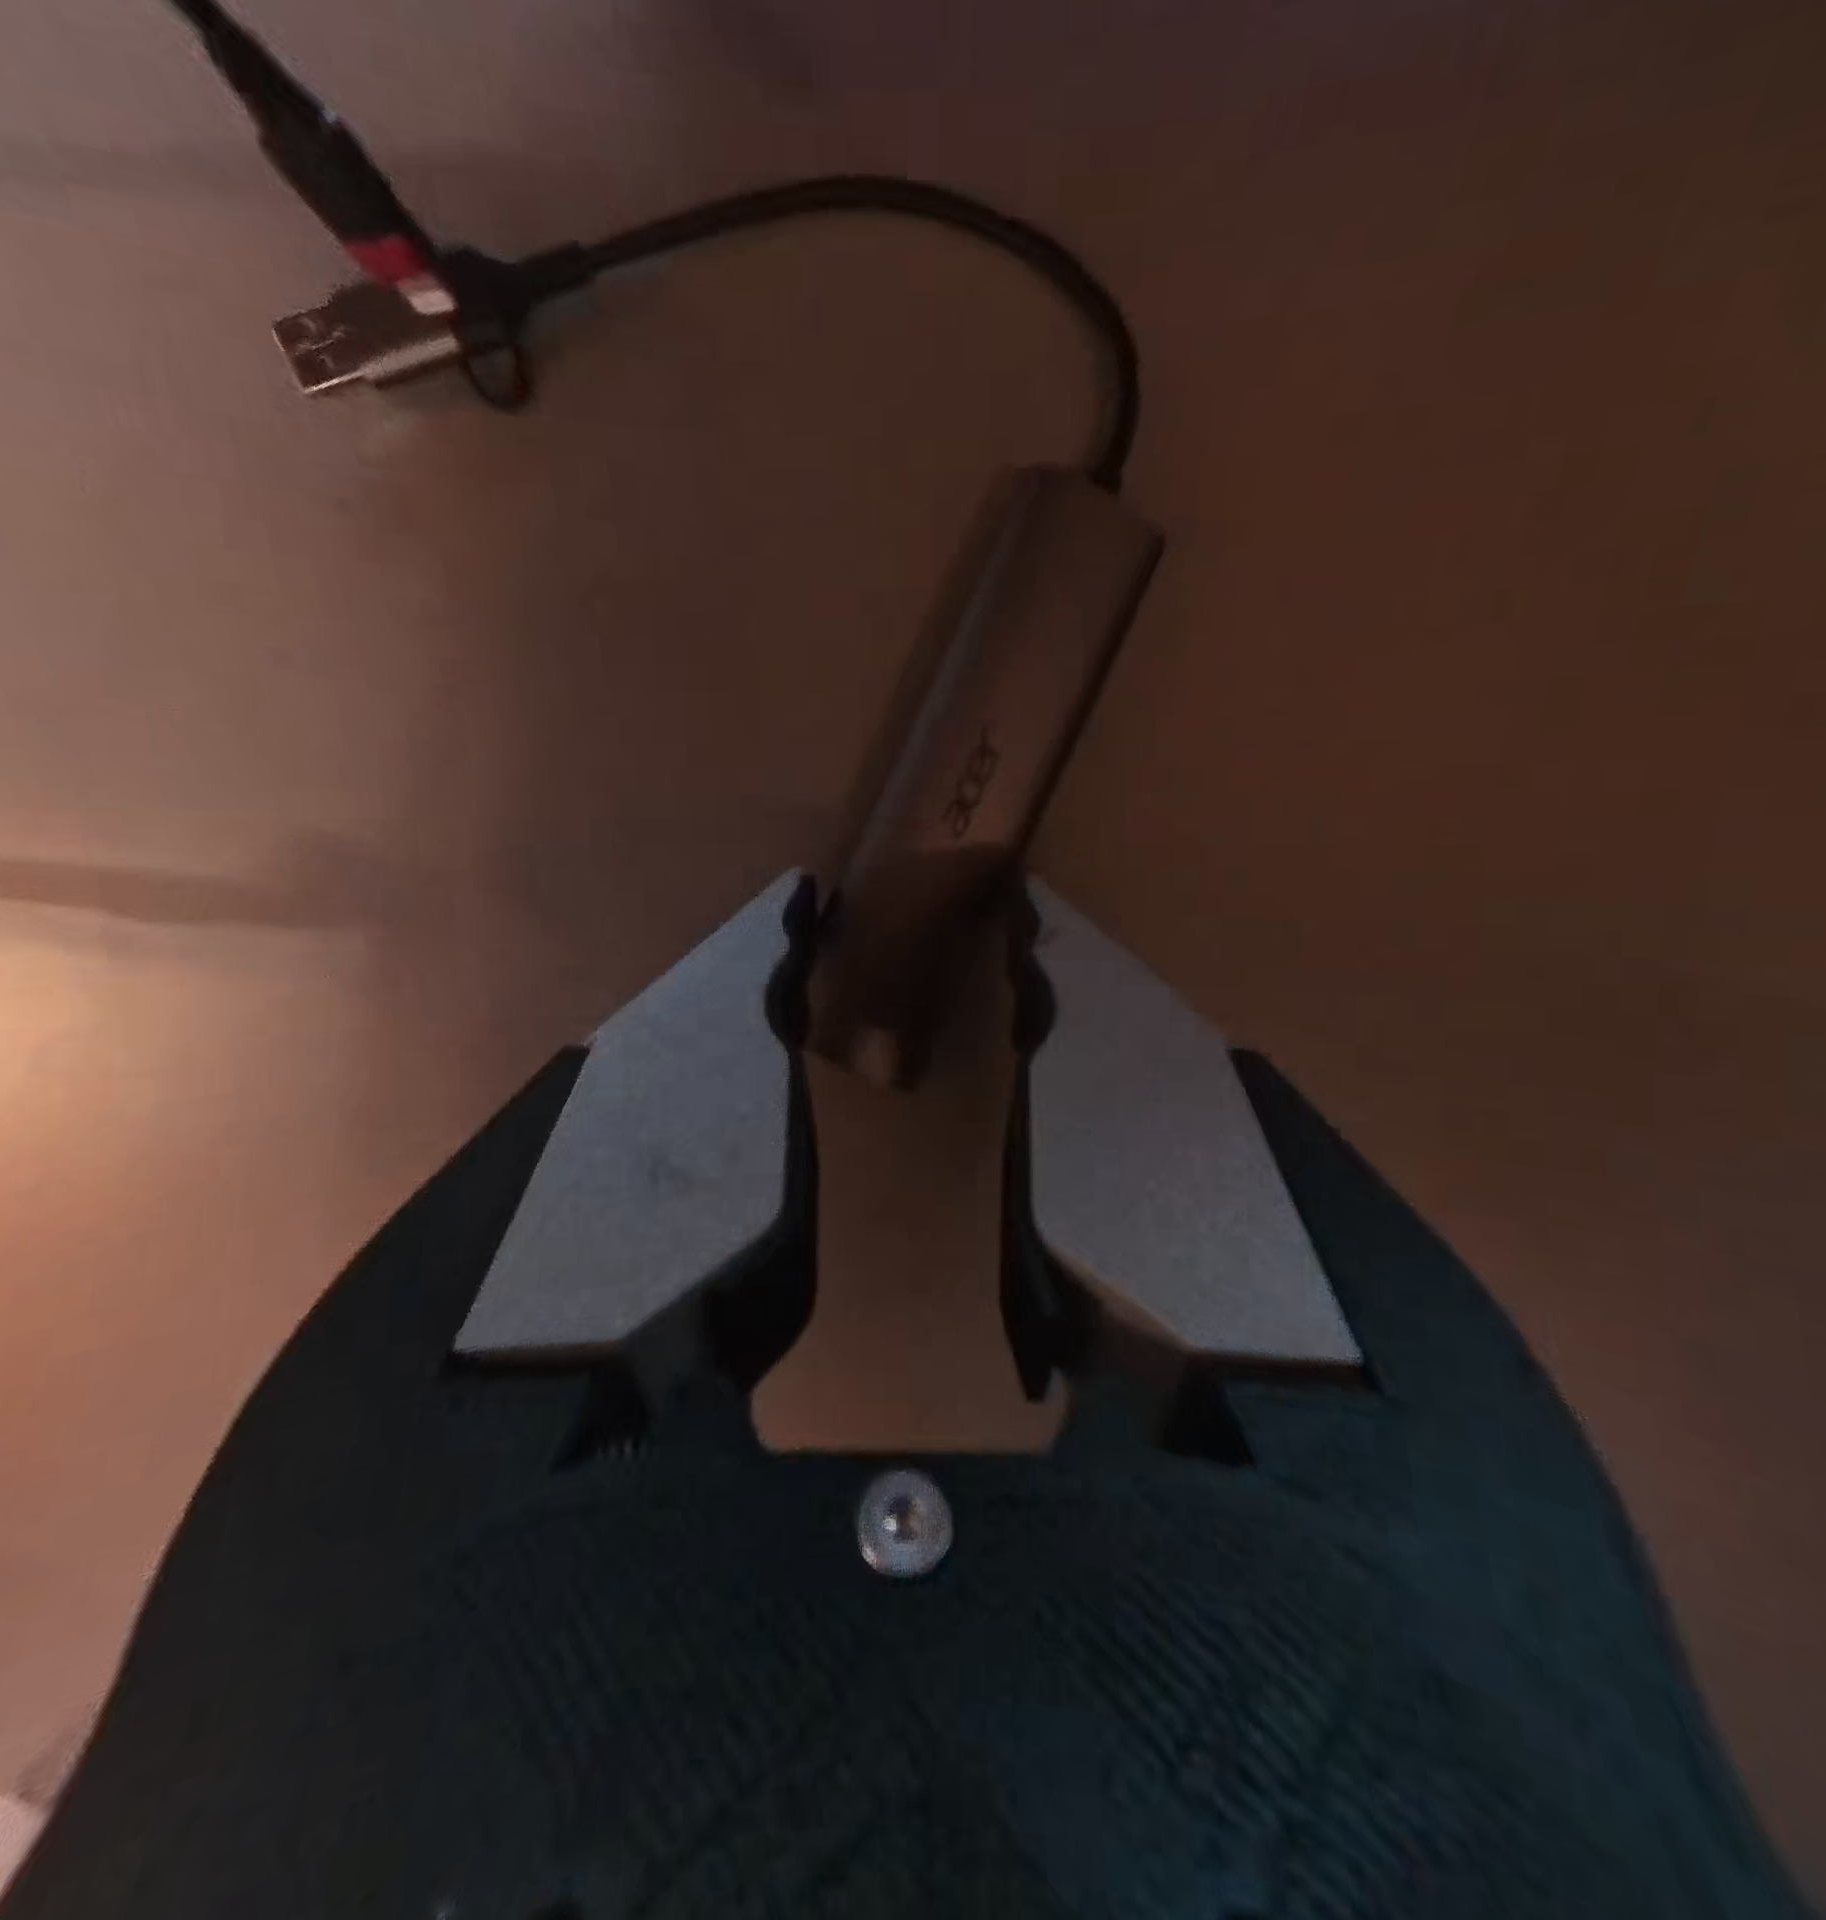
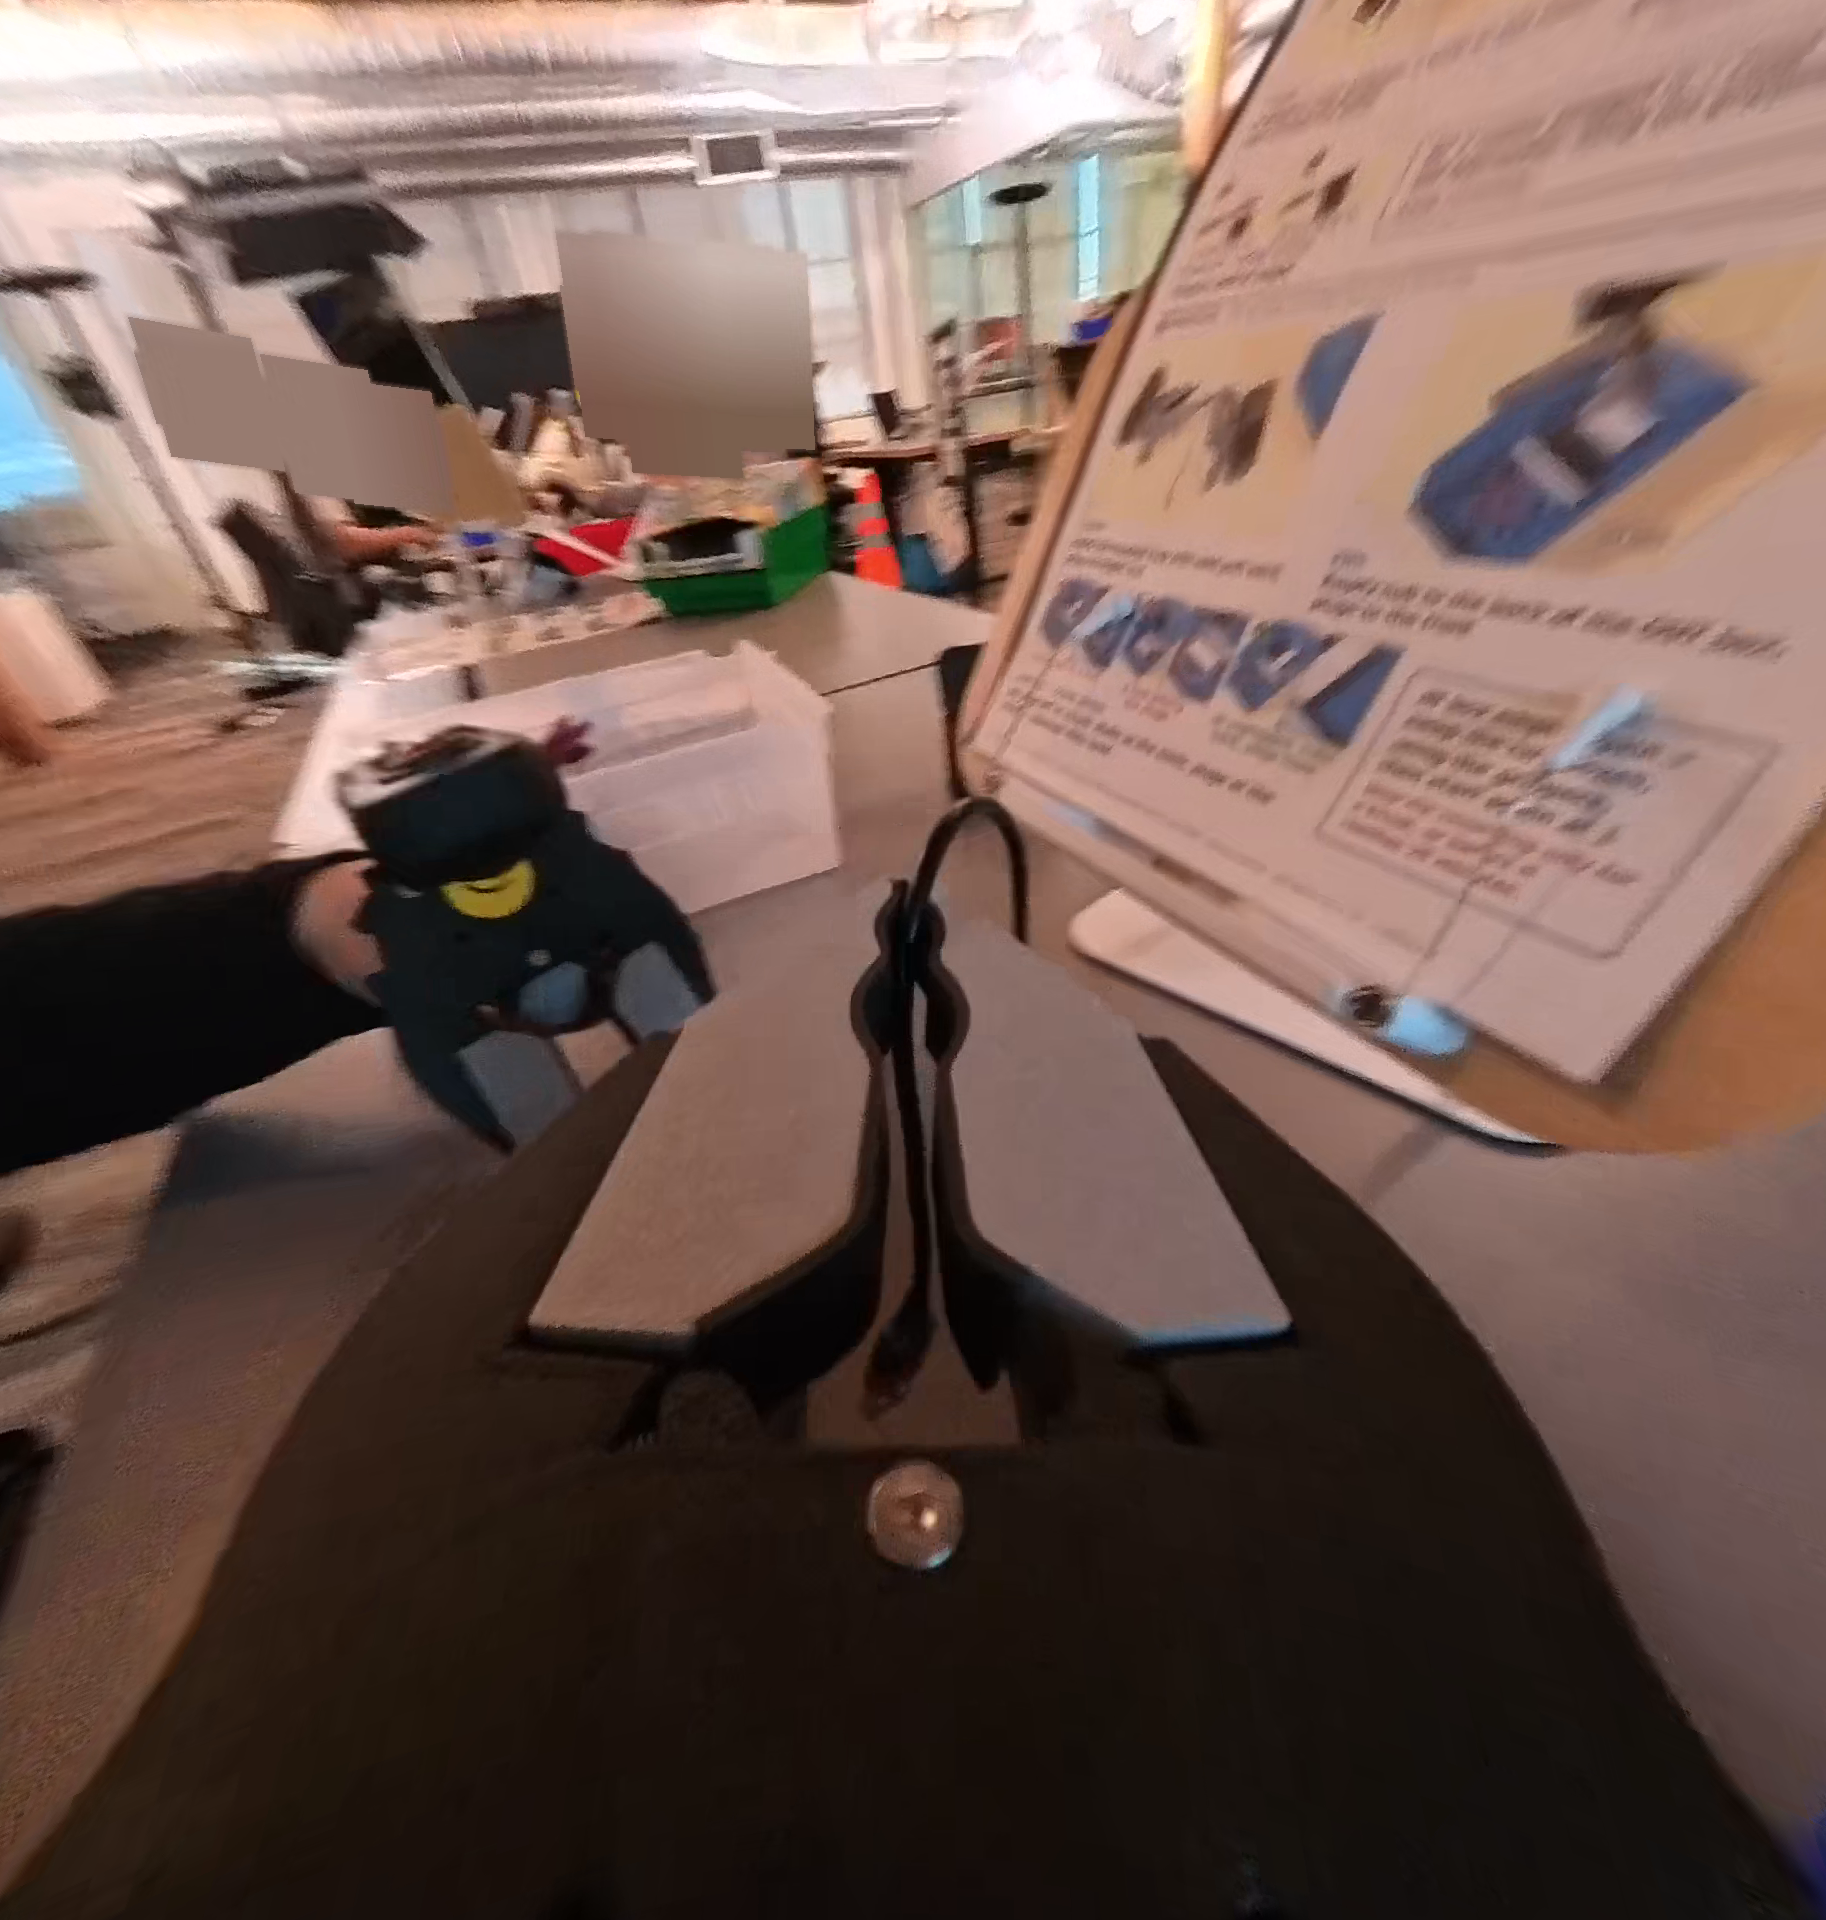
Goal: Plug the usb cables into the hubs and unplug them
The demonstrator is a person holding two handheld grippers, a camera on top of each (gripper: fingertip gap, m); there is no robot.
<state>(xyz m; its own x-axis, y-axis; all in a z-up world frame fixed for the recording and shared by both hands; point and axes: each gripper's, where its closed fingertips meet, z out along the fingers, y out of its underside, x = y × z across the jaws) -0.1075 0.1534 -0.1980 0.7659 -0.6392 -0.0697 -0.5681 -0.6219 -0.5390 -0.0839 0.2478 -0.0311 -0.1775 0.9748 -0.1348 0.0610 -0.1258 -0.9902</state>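
In the left wrist view my left gripper (image 1: 914,904) is shut on the near end of a grey metal USB hub (image 1: 1002,665), which points away over the table. The hub's black lead (image 1: 1085,301) curves up and left to a silver USB plug (image 1: 369,343). A second black cable with a red band (image 1: 317,156) lies against that plug. In the right wrist view my right gripper (image 2: 914,935) is shut on a thin black cable (image 2: 976,831) that loops above the fingertips; its plug end (image 2: 893,1361) hangs between the fingers. The left gripper (image 2: 576,1039) shows at the left, held by a black-sleeved hand.
A tilted instruction board (image 2: 1408,520) on a white base (image 2: 1179,945) stands close on the right. White plastic bins (image 2: 680,748) sit behind the left gripper, with a green crate (image 2: 743,571) and an orange cone (image 2: 873,530) farther back. The grey table (image 2: 1511,1351) spreads beneath. Tip to tip, the grippers are about 20 cm apart.
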